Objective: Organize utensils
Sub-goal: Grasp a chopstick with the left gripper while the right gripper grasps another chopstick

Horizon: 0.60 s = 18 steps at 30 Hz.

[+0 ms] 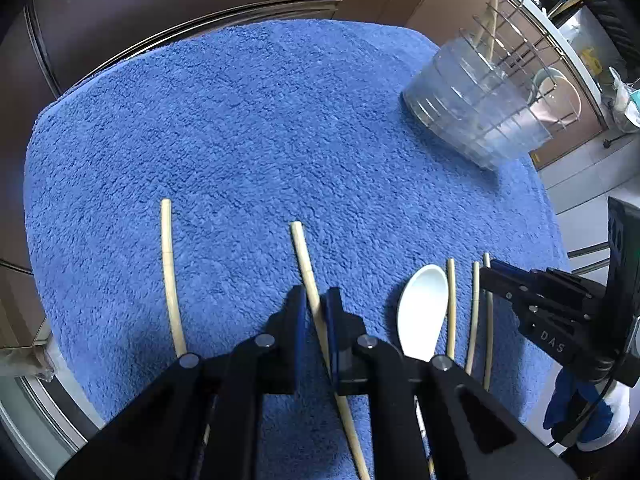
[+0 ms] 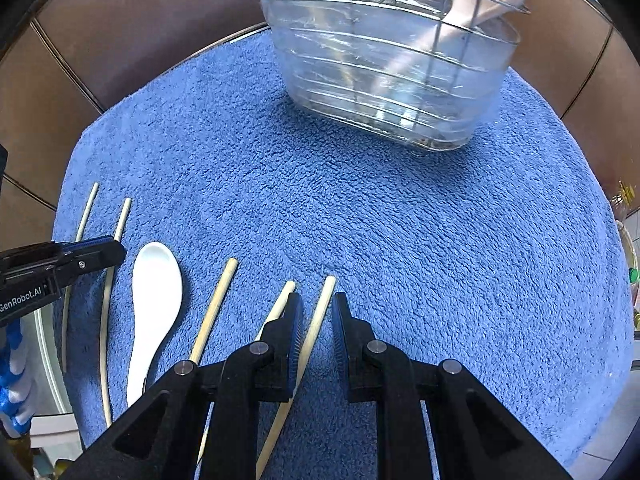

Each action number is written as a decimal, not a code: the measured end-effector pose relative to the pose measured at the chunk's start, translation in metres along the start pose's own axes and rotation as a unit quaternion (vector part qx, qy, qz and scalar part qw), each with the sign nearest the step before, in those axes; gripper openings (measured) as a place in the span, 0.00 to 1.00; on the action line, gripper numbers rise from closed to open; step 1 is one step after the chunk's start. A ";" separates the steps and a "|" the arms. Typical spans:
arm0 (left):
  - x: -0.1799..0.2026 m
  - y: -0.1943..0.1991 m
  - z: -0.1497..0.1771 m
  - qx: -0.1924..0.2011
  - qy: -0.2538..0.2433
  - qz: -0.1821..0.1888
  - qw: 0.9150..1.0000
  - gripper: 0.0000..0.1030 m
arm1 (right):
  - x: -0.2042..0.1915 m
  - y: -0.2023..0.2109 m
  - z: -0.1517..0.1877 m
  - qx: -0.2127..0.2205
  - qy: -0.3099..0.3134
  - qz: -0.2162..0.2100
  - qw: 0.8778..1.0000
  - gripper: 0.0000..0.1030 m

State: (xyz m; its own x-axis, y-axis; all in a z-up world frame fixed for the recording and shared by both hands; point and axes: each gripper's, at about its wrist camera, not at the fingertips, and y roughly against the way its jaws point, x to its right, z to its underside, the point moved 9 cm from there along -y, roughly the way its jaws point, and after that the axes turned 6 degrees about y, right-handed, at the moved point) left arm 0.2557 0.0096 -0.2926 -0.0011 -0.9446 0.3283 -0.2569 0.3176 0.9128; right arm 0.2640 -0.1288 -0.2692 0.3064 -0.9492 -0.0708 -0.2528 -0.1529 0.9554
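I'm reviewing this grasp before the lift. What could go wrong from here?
The left tongs pinch one pale wooden chopstick off-centre, so it may pivot or slip. The right tongs straddle another chopstick with a neighbouring chopstick touching one finger, so closing may nudge it.

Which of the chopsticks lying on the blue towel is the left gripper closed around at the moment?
The left gripper is shut on the second chopstick from the left; the chopsticks beside it lie free on the towel, though the right gripper straddles one.
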 end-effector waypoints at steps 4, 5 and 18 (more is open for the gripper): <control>-0.002 0.001 -0.001 0.005 0.000 -0.003 1.000 0.07 | 0.005 0.002 -0.007 -0.005 -0.014 -0.009 1.000 0.10; -0.002 0.002 -0.001 0.007 0.002 -0.002 1.000 0.07 | 0.005 0.000 -0.002 -0.002 -0.021 -0.015 1.000 0.09; -0.004 0.038 0.015 0.098 -0.014 0.026 0.995 0.04 | 0.012 0.047 0.023 0.070 -0.046 -0.078 0.993 0.06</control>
State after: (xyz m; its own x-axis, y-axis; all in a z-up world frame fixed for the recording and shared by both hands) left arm 0.2316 0.0244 -0.2631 -0.0466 -0.9299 0.3649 -0.4385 0.3473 0.8289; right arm 0.2349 -0.1532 -0.2318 0.2682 -0.9310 -0.2477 -0.3363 -0.3314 0.8815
